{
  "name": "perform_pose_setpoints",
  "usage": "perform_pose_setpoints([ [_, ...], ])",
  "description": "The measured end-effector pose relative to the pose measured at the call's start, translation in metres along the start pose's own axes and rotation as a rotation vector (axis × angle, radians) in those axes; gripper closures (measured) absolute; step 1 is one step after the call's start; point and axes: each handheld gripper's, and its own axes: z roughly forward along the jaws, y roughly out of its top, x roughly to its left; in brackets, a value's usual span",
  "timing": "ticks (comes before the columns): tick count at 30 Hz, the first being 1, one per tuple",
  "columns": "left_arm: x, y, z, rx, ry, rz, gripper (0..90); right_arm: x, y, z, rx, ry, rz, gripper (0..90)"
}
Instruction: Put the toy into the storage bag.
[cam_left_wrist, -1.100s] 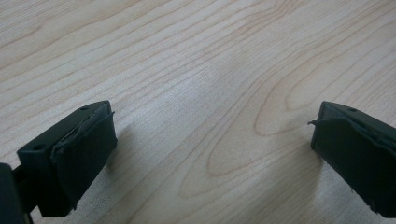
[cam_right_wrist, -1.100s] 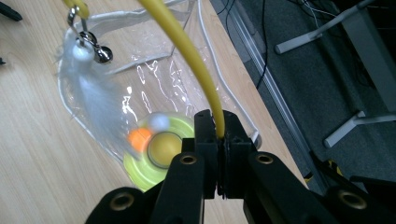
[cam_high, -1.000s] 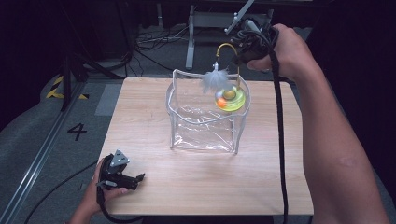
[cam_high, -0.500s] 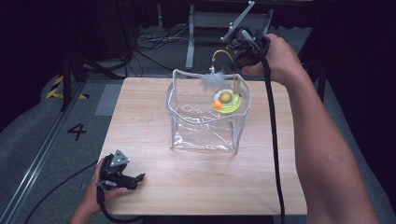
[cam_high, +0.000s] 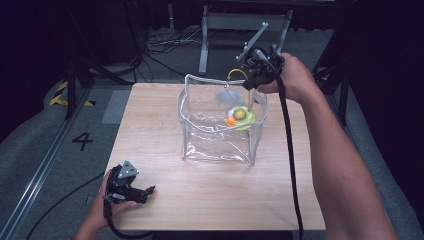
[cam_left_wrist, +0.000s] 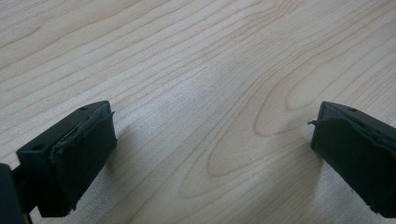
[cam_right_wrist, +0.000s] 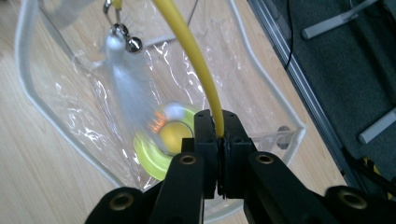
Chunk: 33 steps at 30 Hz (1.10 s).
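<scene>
We see a light wooden worktop with a clear plastic bag standing open near its middle, its rim edged with a white band. The person's right hand holds the right gripper above the bag's far right corner. In the right gripper view its 2 jaws are clenched on a thin yellow rod, which arches up and away from them. At the rod's far end a small metal clip and a silver bell carry a pale feather tuft that hangs over the bag's mouth and looks blurred. Below the jaws, inside the bag's walls, sits a lime-green round base with a yellow ball in its middle; from the high view the same base shows an orange ball at its left edge. We cannot tell whether the base rests on the bag's bottom or hangs clear of it.

At the near left corner of the worktop the left hand holds the left gripper low, its grey 3-cornered plate on top. In the left gripper view its 2 jaws stand wide apart, released, with bare wood grain between them. The 2 grippers are well apart, with the bag between them.
</scene>
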Motion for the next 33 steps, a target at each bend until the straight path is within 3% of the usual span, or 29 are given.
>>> perform_pose_setpoints([
  [8, 0.0, 0.0, 0.0, -0.001, 0.001, 0.0, 0.3, 0.006, -0.015, 0.02, 0.024, 0.03, -0.003, 87.9],
  [14, 0.0, 0.0, 0.0, -0.003, 0.003, -0.003, 0.4, 0.01, -0.023, 0.023, -0.011, 0.062, 0.011, 90.0],
  [17, 0.0, 0.0, 0.0, 0.0, 0.003, -0.001, 0.4, 0.012, -0.027, 0.029, 0.031, 0.051, -0.007, 90.0],
  [33, 0.0, 0.0, 0.0, -0.002, 0.007, 0.003, 0.4, 0.011, -0.04, 0.024, -0.003, 0.052, 0.016, 86.7],
])
